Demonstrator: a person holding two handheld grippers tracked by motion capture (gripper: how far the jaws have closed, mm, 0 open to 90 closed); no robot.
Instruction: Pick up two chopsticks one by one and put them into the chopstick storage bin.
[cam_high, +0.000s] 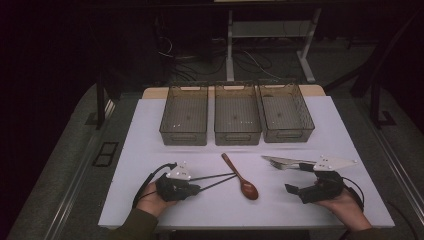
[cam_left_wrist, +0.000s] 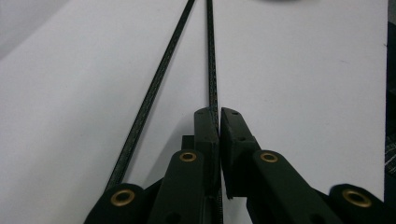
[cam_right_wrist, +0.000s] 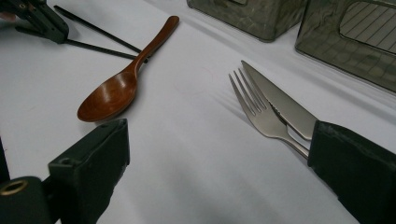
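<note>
In the lower half of the high view, a white table top (cam_high: 150, 130) carries the working items, with three smoked-plastic bins (cam_high: 236, 120) standing side by side along its far edge; beyond them, in the upper part of the frame, a dim room shows a desk frame (cam_high: 230, 45) and loose cables (cam_high: 185, 65) on a dark floor. At lower left, the left gripper (cam_high: 197, 188) lies low on the surface, its jaws pressed together on one of two black chopsticks (cam_left_wrist: 212, 60); the second stick (cam_left_wrist: 154, 88) lies free beside it, and both point towards the wooden spoon (cam_high: 242, 179) at lower centre. At lower right, the right gripper (cam_high: 298, 179) rests with jaws spread wide and holding nothing. A steel fork (cam_right_wrist: 257, 109) and knife (cam_right_wrist: 280, 100) lie together just beside its far jaw.
</note>
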